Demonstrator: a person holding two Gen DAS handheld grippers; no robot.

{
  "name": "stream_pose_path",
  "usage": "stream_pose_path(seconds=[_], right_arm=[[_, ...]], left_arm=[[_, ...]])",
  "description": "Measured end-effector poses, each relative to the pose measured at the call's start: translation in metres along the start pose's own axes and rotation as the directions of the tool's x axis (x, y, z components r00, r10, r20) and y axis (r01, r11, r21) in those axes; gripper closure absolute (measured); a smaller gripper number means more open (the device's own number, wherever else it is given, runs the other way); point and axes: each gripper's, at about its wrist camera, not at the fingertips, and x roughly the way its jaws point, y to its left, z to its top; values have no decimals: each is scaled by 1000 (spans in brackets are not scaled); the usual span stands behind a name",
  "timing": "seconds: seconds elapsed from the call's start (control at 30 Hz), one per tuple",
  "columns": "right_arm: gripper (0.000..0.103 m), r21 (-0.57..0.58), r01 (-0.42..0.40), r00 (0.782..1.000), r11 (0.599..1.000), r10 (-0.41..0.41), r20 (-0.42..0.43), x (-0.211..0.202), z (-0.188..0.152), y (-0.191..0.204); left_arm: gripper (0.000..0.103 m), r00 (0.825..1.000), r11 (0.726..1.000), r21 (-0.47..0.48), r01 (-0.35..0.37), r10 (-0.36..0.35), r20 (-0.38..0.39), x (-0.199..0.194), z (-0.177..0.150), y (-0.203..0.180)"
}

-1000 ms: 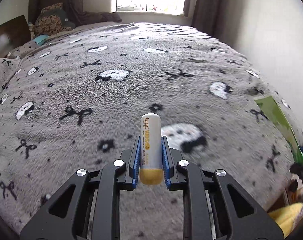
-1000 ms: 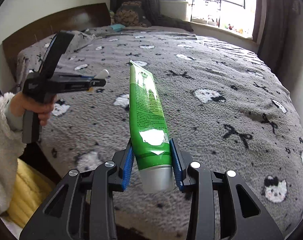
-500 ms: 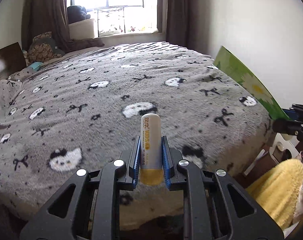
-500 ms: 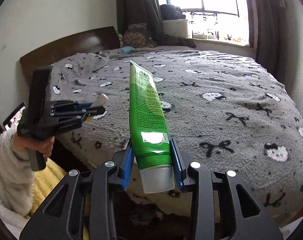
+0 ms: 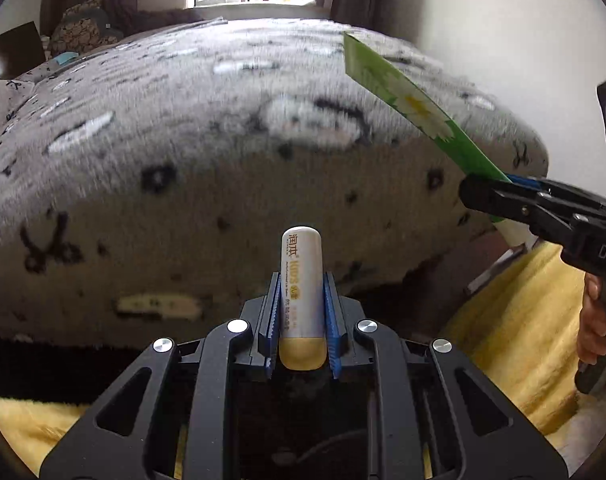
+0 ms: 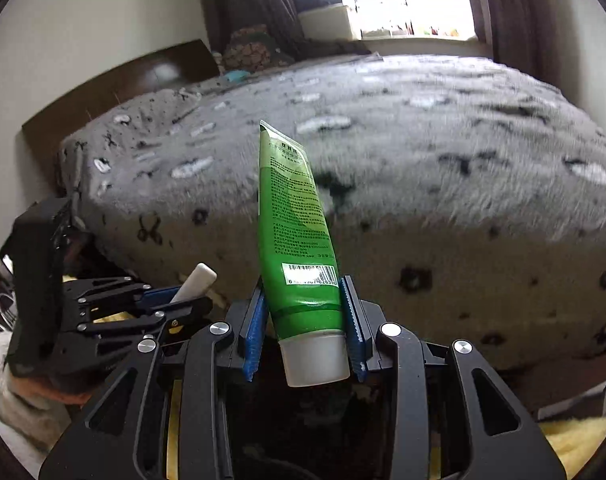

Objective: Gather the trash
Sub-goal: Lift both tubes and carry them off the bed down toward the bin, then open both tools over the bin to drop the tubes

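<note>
My left gripper [image 5: 302,300] is shut on a white lip-balm stick [image 5: 302,280] with a yellow cap end, held upright off the bed's near side. My right gripper [image 6: 303,308] is shut on a green tube [image 6: 293,232] with a white cap, pointing up. The green tube also shows in the left wrist view [image 5: 411,108] at the right, held by the right gripper [image 5: 499,196]. The left gripper [image 6: 171,308] with the white stick [image 6: 193,282] shows low at the left of the right wrist view.
A bed with a grey fleece blanket [image 5: 183,140] with black bows and white cat faces fills both views, blurred. A dark headboard [image 6: 115,92], pillows and a window lie beyond. Yellow fabric [image 5: 515,340] and dark floor lie below the bed's edge.
Both grippers have drawn back from the bed and dropped lower, each still holding its item. The bed now looms above and the view is blurred by motion.
</note>
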Motion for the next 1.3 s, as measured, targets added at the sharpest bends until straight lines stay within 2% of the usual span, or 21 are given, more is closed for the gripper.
stream_pose_path(seconds=[0.13,0.3,0.53,0.67,0.77,0.87,1.07,1.2,1.27,1.3], right_arm=[[67,4,29,998,1000,-28,-63,25,-26,-1],[68,0,15,993,1000,-15,-119,40,-43,1],[68,-7,26,980,1000,-27,-197,57,-56,0],[69,-16,47,959,999,-49,-280,78,-68,-4],[70,-11,54,940,998,-55,-337,91,-77,-6],[70,-13,54,935,998,-55,-350,93,-78,-6],[69,-1,59,933,998,-55,-357,93,-80,-8],[66,8,63,932,998,-56,-357,97,-77,-9],[51,10,80,932,997,-72,-356,98,-73,-12],[50,13,87,932,996,-77,-353,98,-73,-13]], left_arm=[[85,997,1000,-10,-15,14,-77,24,-28,0],[85,984,999,-37,-2,-5,-176,52,-52,4],[85,973,997,-69,18,-34,-229,69,-66,12],[85,954,994,-87,59,-82,-289,86,-74,13],[85,945,995,-74,70,-90,-314,94,-77,10],[85,935,993,-77,91,-112,-337,100,-79,8],[84,933,992,-88,92,-117,-341,106,-79,5],[71,932,992,-90,87,-113,-345,108,-80,11],[66,932,993,-90,79,-106,-346,110,-80,11],[62,933,993,-92,76,-104,-346,109,-80,12]])
